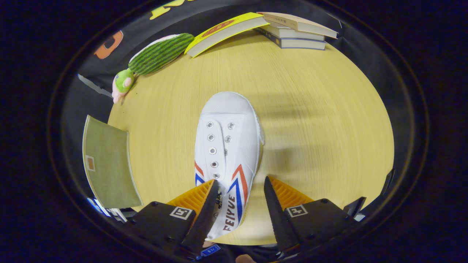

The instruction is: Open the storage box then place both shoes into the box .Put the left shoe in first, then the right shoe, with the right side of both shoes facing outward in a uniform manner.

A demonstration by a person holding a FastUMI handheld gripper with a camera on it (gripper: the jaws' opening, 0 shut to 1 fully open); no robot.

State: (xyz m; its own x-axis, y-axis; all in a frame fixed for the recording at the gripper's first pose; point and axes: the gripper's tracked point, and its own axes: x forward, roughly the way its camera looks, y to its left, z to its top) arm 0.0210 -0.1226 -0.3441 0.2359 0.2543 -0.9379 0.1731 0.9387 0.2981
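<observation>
Shoe point(226, 153) sits mid-table point(310, 109), heel between the gripper's point(241, 188) wide-open fingers, box point(108, 164) left of it, so I'd ease down and pinch the heel collar squarely before lifting, otherwise it'll probably twist.

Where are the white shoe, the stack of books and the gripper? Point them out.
white shoe point(227, 109): gripper view, on its toe cap.
stack of books point(296, 34): gripper view, on the page edges.
gripper point(241, 188): gripper view, midway between its open fingertips.
</observation>
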